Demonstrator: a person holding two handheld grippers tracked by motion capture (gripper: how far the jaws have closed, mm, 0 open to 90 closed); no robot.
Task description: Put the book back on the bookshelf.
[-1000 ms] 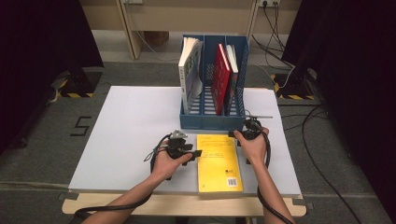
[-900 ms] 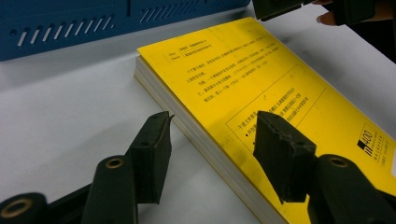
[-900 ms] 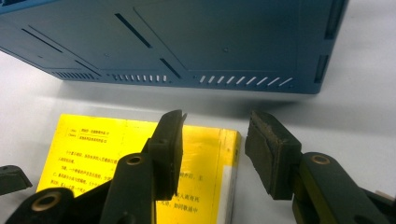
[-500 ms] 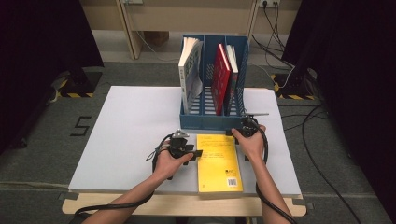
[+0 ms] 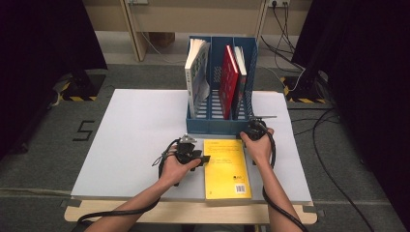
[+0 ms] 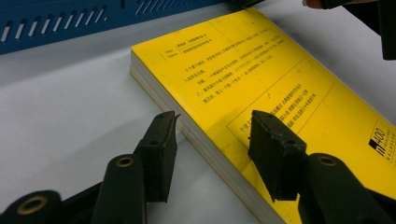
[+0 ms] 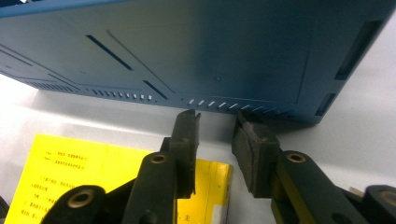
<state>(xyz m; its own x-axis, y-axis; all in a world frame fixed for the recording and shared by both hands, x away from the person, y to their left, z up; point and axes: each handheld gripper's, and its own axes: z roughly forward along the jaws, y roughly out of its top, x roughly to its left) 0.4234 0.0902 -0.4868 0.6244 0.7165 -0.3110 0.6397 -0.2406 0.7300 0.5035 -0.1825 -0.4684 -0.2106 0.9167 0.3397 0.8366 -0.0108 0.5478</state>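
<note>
lay flat on the white table (image 5: 135, 125), back cover up: yellow book (image 5: 226, 166), at about 6 o'clock from the blue file rack (image 5: 220, 123) and just beside its front wall, near the table's front edge. stood upright in the rack's slots: a white book (image 5: 196, 77) at 9 o'clock, a red book (image 5: 228, 79) toward 3 o'clock. sat at the yellow book's 9 o'clock edge: left gripper (image 6: 212, 135), jaws spread and just closing, one over the cover, the other beside the page edge above the table; whether the pads touched the book, could not tell. hovered at the book's 1 o'clock corner: right gripper (image 7: 215, 140), jaws just narrowed to a small gap, nothing pinched between them, tips close to the rack's front wall with the corner beneath.
</note>
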